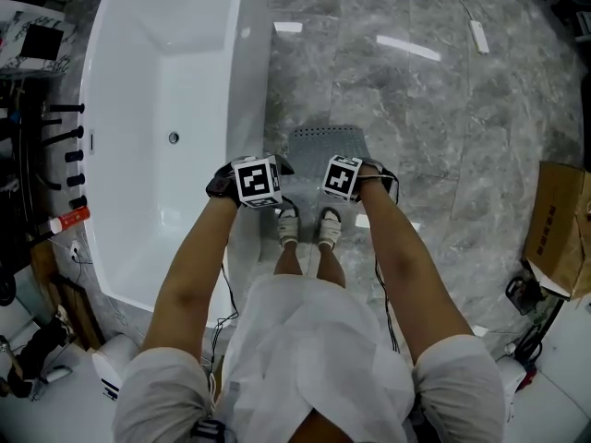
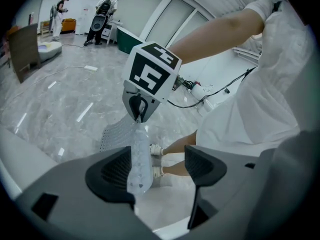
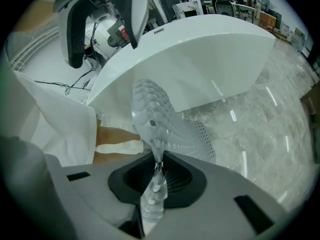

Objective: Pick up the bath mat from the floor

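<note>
- Where the right gripper [image 3: 157,173] closes, its jaws are together on a bunched edge of the bath mat [image 3: 162,116]. The sheet passes between the pads and fans out beyond them, translucent and dimpled.
- Left gripper [image 2: 159,168]: jaws stand apart. A folded strip of the mat lies along the inner face of the jaw at that view's left, touching it. The other jaw is clear of the mat, with an open gap between.
- In the left gripper view, the strip runs from that jaw across to the tips of the right gripper, just below its marker cube [image 2: 151,74].
- Head view: the mat shows as a grey perforated panel just beyond the two grippers. It is beside the white bathtub [image 1: 138,72] and over the grey marble floor [image 1: 443,137].
- Pose: both forearms [image 1: 199,266] are bare and reach forward and down from white sleeves [image 1: 166,386]. The grippers are side by side, near each other, tipped steeply downward above the person's shoes [image 1: 289,226].
- Hidden: in the head view the cubes cover both sets of jaws.
- Cannot tell whether the mat's far end rests on the floor or hangs clear of it.
- Cannot tell whether the strip is hooked over the left jaw or only leans on it.
- Cardboard box [image 1: 563,229] at the head view's right edge, cut off by the frame.
</note>
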### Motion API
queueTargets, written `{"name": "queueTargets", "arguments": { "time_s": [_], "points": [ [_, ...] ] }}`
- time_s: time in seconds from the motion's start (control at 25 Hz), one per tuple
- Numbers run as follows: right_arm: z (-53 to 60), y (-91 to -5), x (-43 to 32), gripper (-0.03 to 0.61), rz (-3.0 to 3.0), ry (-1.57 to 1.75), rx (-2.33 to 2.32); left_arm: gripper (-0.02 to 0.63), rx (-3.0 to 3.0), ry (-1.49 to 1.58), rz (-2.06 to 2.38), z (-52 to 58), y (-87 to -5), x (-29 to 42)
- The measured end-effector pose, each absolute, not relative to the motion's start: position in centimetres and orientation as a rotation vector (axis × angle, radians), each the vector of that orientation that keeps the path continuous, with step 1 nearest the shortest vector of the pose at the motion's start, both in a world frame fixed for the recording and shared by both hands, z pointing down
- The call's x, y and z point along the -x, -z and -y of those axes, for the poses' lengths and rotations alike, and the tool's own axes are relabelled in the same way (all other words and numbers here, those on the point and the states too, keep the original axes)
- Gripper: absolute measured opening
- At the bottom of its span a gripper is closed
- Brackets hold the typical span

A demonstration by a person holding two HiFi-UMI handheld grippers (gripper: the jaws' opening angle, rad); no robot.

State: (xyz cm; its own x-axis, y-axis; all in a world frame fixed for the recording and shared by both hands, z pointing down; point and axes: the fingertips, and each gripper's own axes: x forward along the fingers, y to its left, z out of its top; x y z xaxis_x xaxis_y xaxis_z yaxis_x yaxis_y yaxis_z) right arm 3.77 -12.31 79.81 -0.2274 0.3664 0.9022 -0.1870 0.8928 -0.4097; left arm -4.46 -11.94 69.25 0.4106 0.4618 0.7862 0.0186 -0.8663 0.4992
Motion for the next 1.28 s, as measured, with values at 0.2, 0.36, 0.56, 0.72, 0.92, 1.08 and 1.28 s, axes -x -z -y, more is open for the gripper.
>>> {"name": "queueTargets", "arguments": {
  "time_s": [0.2,0.36,0.56,0.72,0.92,1.08,1.28],
  "points": [
    [12.8,-77.0,-3.2,0.066,1.741,-0.502,0.139,0.339,-2.284,-1.489,-0.421,13.2,-68.6,3.9],
    [13.7,-74.8,-3.1,0.066,1.750,-0.497,0.111,0.351,-2.316,-1.495,-0.430,13.9,-67.9,2.8],
    [13.8,-71.8,-2.7,0.066,1.757,-0.503,0.125,0.359,-2.313,-1.532,-0.435,13.5,-68.3,1.7],
    [13.4,-69.7,-2.1,0.066,1.764,-0.499,0.140,0.370,-2.299,-1.614,-0.427,12.6,-70.0,1.4],
    [11.9,-67.5,-1.4,0.066,1.793,-0.523,0.185,0.370,-2.288,-1.676,-0.527,11.1,-70.0,0.9],
    [10.8,-66.6,-1.5,0.066,1.806,-0.538,0.199,0.359,-2.275,-1.691,-0.563,9.8,-70.2,0.9],
    [9.8,-65.2,-1.8,0.066,1.824,-0.559,0.201,0.184,-2.323,-1.740,-0.569,9.3,-69.6,0.9]
  ]
}}
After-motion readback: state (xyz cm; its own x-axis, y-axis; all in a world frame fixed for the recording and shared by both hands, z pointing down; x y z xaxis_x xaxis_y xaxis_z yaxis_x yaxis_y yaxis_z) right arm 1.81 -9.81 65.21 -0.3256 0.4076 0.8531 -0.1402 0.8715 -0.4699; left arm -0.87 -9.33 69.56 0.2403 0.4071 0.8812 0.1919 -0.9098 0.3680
